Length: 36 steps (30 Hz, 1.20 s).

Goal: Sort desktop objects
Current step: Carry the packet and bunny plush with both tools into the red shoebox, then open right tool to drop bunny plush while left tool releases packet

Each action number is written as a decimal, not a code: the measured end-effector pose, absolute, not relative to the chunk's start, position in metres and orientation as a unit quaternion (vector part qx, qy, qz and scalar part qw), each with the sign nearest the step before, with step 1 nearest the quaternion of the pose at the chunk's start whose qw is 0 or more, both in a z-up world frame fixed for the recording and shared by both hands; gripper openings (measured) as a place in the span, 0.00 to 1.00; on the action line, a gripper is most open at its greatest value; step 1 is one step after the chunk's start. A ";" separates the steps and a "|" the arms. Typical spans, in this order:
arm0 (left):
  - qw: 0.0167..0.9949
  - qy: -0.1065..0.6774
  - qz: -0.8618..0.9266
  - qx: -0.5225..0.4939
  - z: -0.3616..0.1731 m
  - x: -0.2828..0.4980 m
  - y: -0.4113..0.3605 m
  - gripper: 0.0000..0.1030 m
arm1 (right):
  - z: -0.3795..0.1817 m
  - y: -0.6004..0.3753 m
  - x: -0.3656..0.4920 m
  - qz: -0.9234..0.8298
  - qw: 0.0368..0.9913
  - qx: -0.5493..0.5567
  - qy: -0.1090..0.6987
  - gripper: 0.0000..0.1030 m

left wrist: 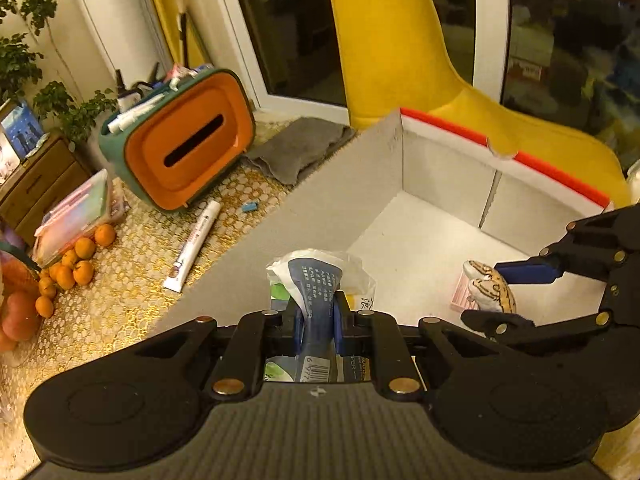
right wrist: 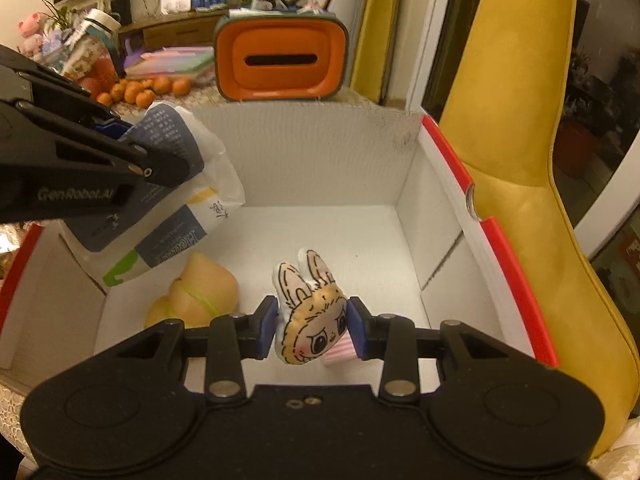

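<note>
A white cardboard box (right wrist: pixel 320 160) with a red rim stands open on the table. Over its left side my left gripper (left wrist: pixel 316 320) is shut on a blue-and-white tissue pack (left wrist: pixel 316 284), which hangs above the box's left half (right wrist: pixel 172 200). My right gripper (right wrist: pixel 312 330) is shut on a small plush rabbit-eared doll (right wrist: pixel 310 316), held low inside the box over its white floor; the doll (left wrist: pixel 490 286) shows at the right of the left wrist view. A peach-coloured soft toy (right wrist: pixel 200 296) with a green band lies on the box floor at the left.
An orange and green tissue box (left wrist: pixel 180 144) stands behind the cardboard box, with a white tube (left wrist: pixel 194 246), a grey cloth (left wrist: pixel 296 146), a small blue item (left wrist: pixel 249 207), several oranges (left wrist: pixel 72 268) and a plastic case (left wrist: pixel 76 216) on the patterned tablecloth. A yellow chair (right wrist: pixel 520 160) stands at the right.
</note>
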<state>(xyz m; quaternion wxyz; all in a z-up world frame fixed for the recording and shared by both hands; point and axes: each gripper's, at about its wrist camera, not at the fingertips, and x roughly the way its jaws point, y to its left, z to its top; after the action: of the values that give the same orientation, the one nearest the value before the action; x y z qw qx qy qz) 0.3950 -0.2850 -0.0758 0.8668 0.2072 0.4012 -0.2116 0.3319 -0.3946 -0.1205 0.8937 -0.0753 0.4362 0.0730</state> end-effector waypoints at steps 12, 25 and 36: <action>0.849 0.446 -0.207 0.196 -0.098 0.407 -0.283 0.13 | -0.127 -0.396 0.340 0.067 0.880 -0.072 0.465 0.36; 0.852 0.449 -0.209 0.171 -0.088 0.398 -0.273 0.15 | -0.123 -0.392 0.348 0.078 0.880 -0.067 0.463 0.47; 0.866 0.428 -0.215 0.141 -0.056 0.377 -0.258 0.15 | -0.093 -0.391 0.328 0.095 0.899 -0.063 0.423 0.67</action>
<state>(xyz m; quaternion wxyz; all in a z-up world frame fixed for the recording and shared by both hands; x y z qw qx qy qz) 0.3774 -0.2577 -0.0561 0.8665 0.1409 0.4277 -0.2155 0.3280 -0.3905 -0.0928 0.8990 -0.0627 0.4229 0.0949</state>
